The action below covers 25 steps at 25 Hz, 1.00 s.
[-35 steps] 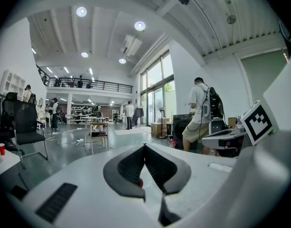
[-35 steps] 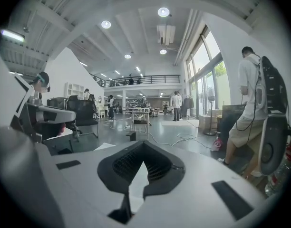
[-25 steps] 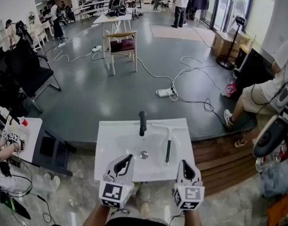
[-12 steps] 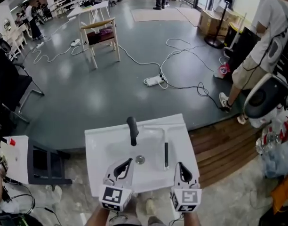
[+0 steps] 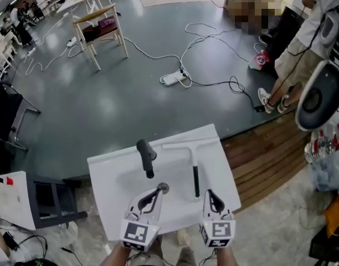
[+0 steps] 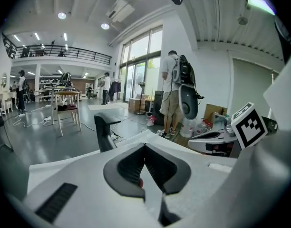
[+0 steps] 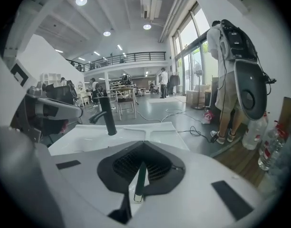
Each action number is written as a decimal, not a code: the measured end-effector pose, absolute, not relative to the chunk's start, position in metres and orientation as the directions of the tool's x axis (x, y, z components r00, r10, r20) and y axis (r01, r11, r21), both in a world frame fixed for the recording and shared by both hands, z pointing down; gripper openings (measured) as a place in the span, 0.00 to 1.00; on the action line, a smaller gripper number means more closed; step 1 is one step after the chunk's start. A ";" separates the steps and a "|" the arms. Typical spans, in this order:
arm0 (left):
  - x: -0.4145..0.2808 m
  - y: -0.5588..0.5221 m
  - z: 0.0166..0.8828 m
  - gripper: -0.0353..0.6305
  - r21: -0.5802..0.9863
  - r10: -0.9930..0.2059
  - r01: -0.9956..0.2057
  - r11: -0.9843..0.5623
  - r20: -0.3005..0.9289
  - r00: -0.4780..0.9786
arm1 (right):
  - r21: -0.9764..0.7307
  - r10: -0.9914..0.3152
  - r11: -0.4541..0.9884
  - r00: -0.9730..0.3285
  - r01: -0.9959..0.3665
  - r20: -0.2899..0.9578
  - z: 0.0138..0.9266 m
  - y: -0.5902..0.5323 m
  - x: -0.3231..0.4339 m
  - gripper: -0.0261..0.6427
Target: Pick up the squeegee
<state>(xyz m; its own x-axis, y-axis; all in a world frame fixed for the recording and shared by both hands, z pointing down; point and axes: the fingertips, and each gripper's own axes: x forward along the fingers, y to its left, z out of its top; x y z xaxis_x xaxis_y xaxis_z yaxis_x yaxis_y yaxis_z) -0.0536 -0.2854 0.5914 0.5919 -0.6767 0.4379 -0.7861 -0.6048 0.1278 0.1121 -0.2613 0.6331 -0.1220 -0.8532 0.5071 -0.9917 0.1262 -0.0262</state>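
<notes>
The squeegee (image 5: pixel 195 173) lies on the right side of a white sink (image 5: pixel 106 176), its white blade across the far rim and its black handle pointing toward me. My right gripper (image 5: pixel 208 193) is shut and empty, its tips just right of the handle's near end. In the right gripper view the handle (image 7: pixel 140 177) shows below the closed right gripper (image 7: pixel 144 144). My left gripper (image 5: pixel 157 192) is shut and empty over the basin near the drain (image 5: pixel 163 188). Ahead of it stands the black faucet (image 5: pixel 145 157), which the left gripper view shows as faucet (image 6: pixel 103 133) beyond the left gripper (image 6: pixel 145 146).
A person (image 5: pixel 302 54) with a large white device (image 5: pixel 319 93) stands on the right by a wooden step (image 5: pixel 269 159). Cables and a power strip (image 5: pixel 174 78) lie on the grey floor beyond the sink. A wooden chair (image 5: pixel 100 24) stands far left.
Both grippers have come down and forward over the sink, staying shut. The right one's tips have neared the squeegee handle. The head view has tilted further down.
</notes>
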 end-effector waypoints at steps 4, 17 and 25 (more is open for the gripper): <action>-0.053 -0.291 0.612 0.05 0.159 -0.648 -0.783 -0.601 0.476 0.594 | -0.037 -0.840 0.130 -0.130 -0.991 0.527 0.658 -0.275 0.110 0.04; -0.064 -0.306 0.635 0.05 0.155 -0.651 -0.797 -0.584 0.496 0.574 | -0.074 -0.748 0.155 -0.166 -0.985 0.643 0.720 -0.318 0.099 0.25; -0.070 -0.310 0.647 0.05 0.172 -0.644 -0.804 -0.569 0.516 0.565 | -0.079 -0.677 0.177 -0.180 -0.981 0.714 0.762 -0.330 0.094 0.34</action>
